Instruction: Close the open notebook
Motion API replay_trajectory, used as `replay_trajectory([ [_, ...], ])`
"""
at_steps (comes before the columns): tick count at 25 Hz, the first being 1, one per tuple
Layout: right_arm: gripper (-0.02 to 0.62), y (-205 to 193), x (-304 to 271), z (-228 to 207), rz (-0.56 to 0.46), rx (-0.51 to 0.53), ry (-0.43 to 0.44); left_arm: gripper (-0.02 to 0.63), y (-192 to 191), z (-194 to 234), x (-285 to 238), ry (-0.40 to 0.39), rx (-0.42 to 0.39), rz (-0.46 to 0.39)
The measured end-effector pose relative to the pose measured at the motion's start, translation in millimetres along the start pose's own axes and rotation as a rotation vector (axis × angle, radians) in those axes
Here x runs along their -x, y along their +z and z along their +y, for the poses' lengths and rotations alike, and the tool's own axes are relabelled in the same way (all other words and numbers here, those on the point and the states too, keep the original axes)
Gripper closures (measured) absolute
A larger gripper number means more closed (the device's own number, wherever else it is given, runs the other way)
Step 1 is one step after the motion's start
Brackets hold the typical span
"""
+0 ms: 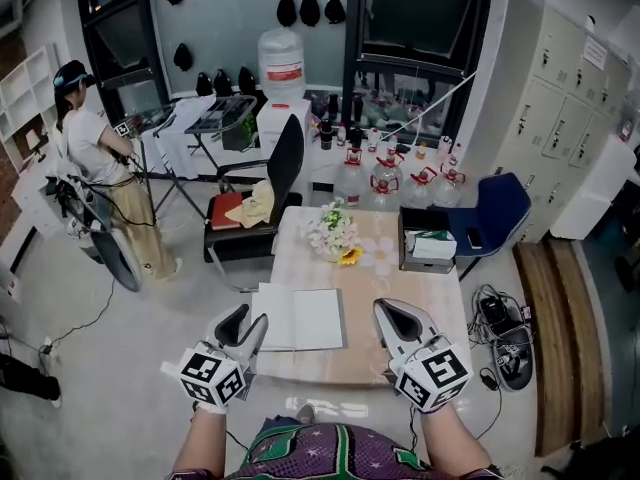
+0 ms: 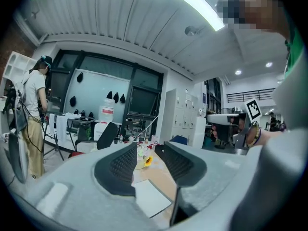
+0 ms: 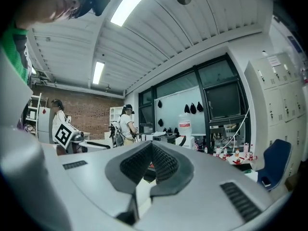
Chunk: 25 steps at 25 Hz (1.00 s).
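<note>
Open white notebook (image 1: 298, 318) flat on the near part of the pale, glossy rectangular table (image 1: 400, 293), both blank pages up, spine running away from the person, near edge close to the table's front edge

Left gripper (image 1: 245, 321) held low and roughly level just beside the notebook's left edge; whether touching the page, impossible to tell. In the left gripper view, dark ribbed fingers (image 2: 122, 165) spread wide with nothing pressed between them, a corner of the white page (image 2: 153, 197) showing below and beyond the gap

Right gripper (image 1: 390, 313) over bare tabletop to the right of the notebook, apart from it, tips closed together on nothing in the right gripper view (image 3: 151, 147)

Farther back on the table, a bunch of white and yellow flowers (image 1: 335, 233) and an open dark box (image 1: 428, 240)
</note>
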State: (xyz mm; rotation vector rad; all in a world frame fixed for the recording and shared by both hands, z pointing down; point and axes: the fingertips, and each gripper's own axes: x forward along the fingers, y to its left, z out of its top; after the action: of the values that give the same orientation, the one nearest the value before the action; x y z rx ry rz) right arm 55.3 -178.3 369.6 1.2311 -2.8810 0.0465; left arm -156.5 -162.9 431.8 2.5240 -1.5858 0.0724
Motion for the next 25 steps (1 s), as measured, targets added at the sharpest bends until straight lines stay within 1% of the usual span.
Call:
replay_trajectory([
  [4,0.595,-3.3,-9.2,-0.2,0.016,0.003,-0.02,0.439,-20.4,16.9,-17.9,0.003,0.014,0.048],
  [8,0.595,-14.5,-21.5,5.6,0.029,0.003,-0.009,0.439,-51.5,35.6,-34.2,0.018,0.042,0.11],
  [12,0.595,-27.2,-32.7,11.7,0.054,-0.005,-0.016,0.439,-84.5,54.4,-48.9,0.024,0.065,0.17],
  [20,0.595,-47.1,-60.9,17.7,0.097,-0.022,-0.051,0.439,-143.6,87.8,-86.6,0.01,0.047,0.287],
  [25,0.595,-59.9,-75.9,20.3,0.12,-0.042,-0.077,0.439,-179.5,110.5,-105.0,0.02,0.108,0.334],
])
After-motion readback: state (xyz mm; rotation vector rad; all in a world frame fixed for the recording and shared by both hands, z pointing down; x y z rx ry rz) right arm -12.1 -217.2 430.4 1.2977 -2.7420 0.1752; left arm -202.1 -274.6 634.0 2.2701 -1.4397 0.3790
